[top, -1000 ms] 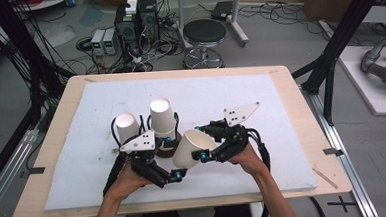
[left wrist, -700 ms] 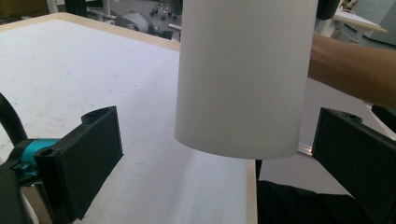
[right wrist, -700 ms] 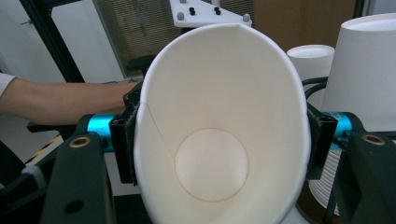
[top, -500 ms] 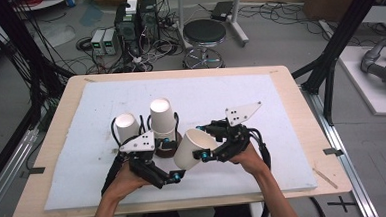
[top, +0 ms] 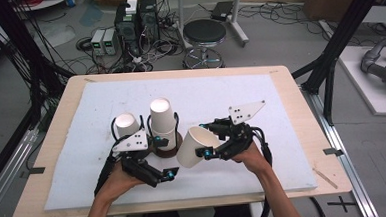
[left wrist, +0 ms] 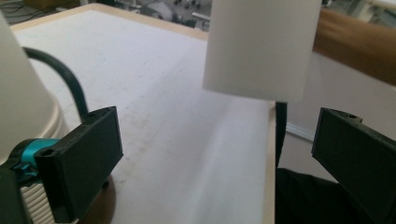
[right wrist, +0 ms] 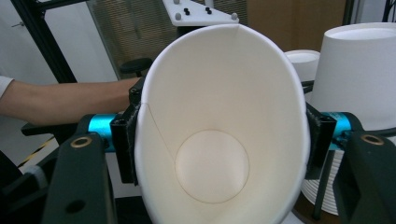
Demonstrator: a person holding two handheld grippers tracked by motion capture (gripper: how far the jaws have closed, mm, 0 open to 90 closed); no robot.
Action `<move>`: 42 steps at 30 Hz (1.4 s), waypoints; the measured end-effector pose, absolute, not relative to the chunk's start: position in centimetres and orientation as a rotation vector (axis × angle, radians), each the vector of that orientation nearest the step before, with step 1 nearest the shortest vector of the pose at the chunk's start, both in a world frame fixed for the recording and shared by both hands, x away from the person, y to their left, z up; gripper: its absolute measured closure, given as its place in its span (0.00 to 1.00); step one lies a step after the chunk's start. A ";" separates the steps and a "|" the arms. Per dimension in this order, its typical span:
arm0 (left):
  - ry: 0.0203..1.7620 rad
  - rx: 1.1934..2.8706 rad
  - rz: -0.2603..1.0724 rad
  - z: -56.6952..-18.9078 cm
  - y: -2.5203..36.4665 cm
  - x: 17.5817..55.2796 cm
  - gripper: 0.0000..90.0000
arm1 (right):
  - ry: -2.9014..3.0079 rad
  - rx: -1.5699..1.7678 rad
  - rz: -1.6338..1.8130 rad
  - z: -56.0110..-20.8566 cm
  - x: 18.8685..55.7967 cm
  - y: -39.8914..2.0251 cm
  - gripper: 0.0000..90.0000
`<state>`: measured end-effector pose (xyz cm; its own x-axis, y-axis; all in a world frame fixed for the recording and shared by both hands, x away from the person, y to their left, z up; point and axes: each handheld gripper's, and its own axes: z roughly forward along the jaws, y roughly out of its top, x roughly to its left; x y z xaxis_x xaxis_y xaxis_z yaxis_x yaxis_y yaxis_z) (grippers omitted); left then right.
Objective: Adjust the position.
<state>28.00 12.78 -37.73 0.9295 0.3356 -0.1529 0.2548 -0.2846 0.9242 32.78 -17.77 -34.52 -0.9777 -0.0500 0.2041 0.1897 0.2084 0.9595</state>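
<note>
My right gripper (top: 202, 140) is shut on a white paper cup (top: 194, 146), held tilted above the white mat with its base toward the left gripper. In the right gripper view the pads (right wrist: 126, 140) squeeze the cup (right wrist: 219, 140) at its rim, so the mouth is pressed oval and faces the camera. My left gripper (top: 164, 162) is open just left of it, beside a stack of upturned cups (top: 162, 121) on a brown base (top: 169, 149). The left gripper view has its jaws wide apart and nothing between them, with the held cup (left wrist: 261, 46) hanging ahead.
A single upturned white cup (top: 127, 124) stands left of the stack. The white mat (top: 230, 94) covers most of the wooden table (top: 302, 128). Both forearms come in over the near edge. The stack (right wrist: 359, 74) also rises at the right of the right gripper view.
</note>
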 end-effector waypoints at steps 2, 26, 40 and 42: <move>0.445 1.899 0.109 -37.7 13.0 28.0 0.02 | -2.297 -0.136 -1.855 -34.4 32.8 -18.0 0.37; 0.614 1.903 0.257 -40.0 19.5 26.6 0.02 | -2.444 -0.308 -1.844 -33.8 32.9 -23.1 0.37; 0.653 1.897 0.286 -41.1 21.2 26.4 0.02 | -2.548 -0.397 -1.807 -33.9 33.0 -24.2 0.37; 0.655 1.899 0.286 -41.2 21.3 26.4 0.02 | -2.550 -0.400 -1.804 -34.0 33.1 -24.2 0.37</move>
<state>26.41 21.29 -41.22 0.8212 0.5619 -0.0992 0.3091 -0.2919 0.9051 33.11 -24.15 -34.00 -0.9677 0.2099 0.1395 0.2014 0.3112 0.9288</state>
